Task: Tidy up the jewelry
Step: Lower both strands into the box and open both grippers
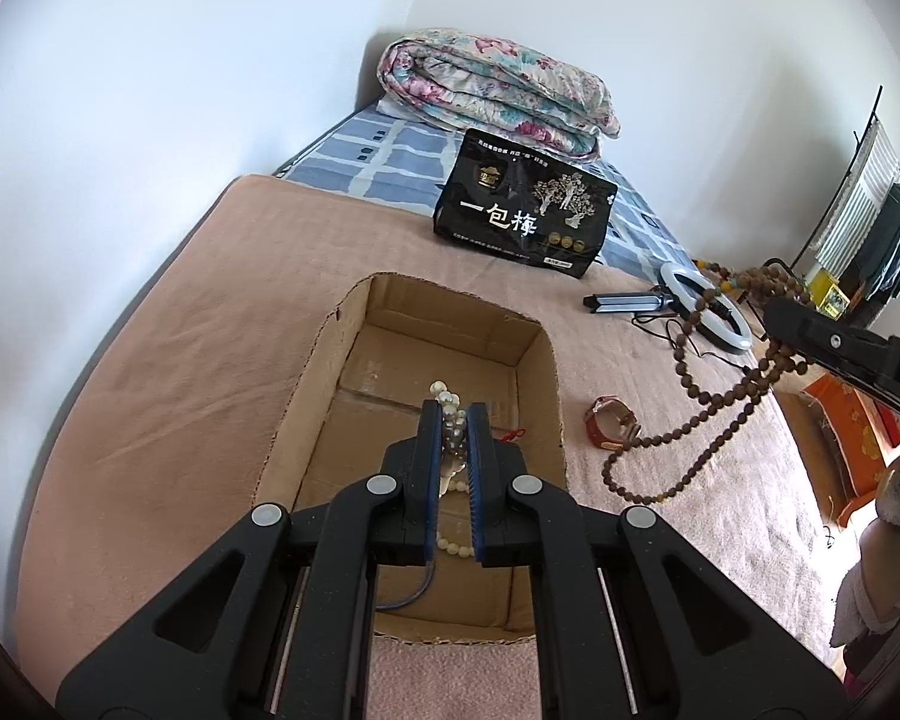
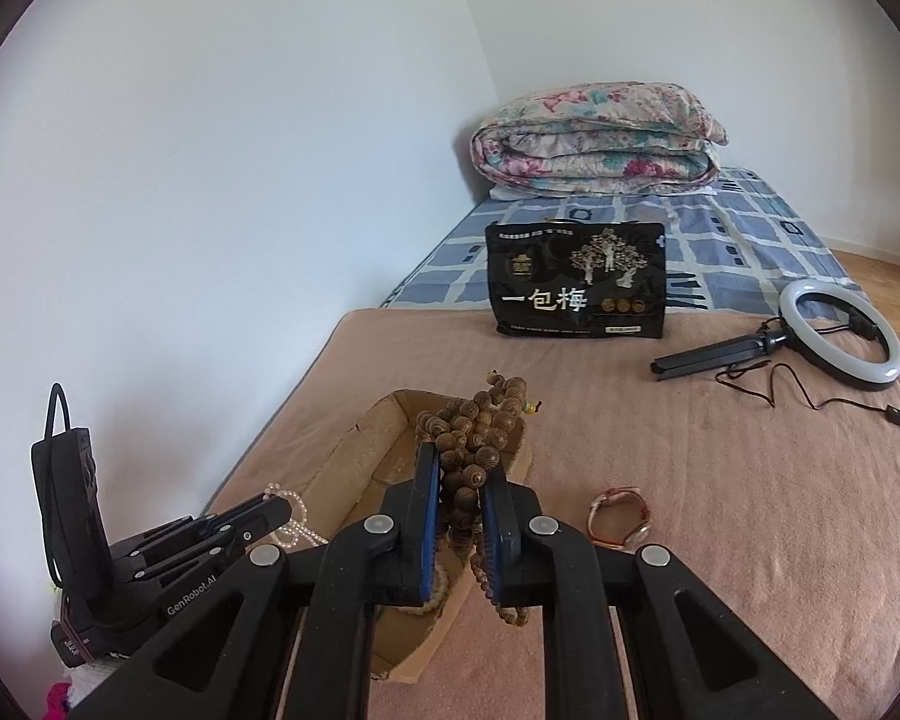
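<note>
My left gripper [image 1: 453,414] is shut on a white pearl necklace [image 1: 448,403] and holds it over the open cardboard box [image 1: 306,396] on the pink blanket. The pearls also hang from it in the right wrist view [image 2: 297,525]. My right gripper [image 2: 461,465] is shut on a long brown wooden bead strand [image 2: 477,426], held above the bed beside the box [image 2: 384,414]. In the left wrist view the strand [image 1: 690,384] dangles from the right gripper [image 1: 777,315] down to the blanket. A red-strapped watch [image 1: 611,423] lies right of the box; it also shows in the right wrist view [image 2: 621,516].
A black snack bag [image 1: 525,210] stands behind the box. A ring light on a small tripod [image 2: 834,330] with its cable lies at the right. A folded floral quilt [image 2: 594,138] sits at the bed's far end against the wall.
</note>
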`<act>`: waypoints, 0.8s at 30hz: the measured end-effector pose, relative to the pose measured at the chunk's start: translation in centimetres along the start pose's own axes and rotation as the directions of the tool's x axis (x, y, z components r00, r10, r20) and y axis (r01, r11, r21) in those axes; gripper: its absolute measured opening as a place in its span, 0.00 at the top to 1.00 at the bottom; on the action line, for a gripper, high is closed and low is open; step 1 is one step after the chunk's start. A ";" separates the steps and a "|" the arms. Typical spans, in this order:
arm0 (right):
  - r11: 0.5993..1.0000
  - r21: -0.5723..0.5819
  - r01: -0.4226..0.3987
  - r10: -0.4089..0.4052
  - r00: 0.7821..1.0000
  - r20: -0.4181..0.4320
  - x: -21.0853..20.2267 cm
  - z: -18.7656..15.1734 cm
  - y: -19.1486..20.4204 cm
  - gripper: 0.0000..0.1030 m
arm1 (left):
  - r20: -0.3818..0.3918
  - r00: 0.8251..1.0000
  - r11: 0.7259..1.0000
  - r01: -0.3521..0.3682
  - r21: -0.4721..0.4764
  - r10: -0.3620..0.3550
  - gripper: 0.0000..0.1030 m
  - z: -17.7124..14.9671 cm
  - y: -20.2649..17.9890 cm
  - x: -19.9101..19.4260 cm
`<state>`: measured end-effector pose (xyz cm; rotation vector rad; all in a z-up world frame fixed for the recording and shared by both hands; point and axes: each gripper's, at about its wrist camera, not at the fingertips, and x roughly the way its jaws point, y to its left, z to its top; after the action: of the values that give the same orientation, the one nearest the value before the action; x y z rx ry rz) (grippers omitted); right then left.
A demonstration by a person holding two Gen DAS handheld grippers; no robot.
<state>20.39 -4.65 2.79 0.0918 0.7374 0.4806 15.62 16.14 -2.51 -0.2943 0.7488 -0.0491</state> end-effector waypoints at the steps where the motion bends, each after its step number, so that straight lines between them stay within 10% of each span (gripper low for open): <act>1: 1.000 -0.006 -0.001 0.001 1.000 -0.002 0.2 0.1 0.3 0.90 | -0.001 1.000 1.000 0.000 0.000 0.000 0.95 0.0 0.1 0.0; 24: 0.997 -0.071 -0.005 -0.001 0.997 -0.081 8.3 1.7 2.7 0.90 | -0.004 0.998 0.998 -0.056 0.020 0.056 0.95 -0.1 0.9 1.8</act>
<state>25.75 1.63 -0.51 0.0069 0.7986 0.5143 16.81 16.70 -4.08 -0.2543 0.7601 -0.0037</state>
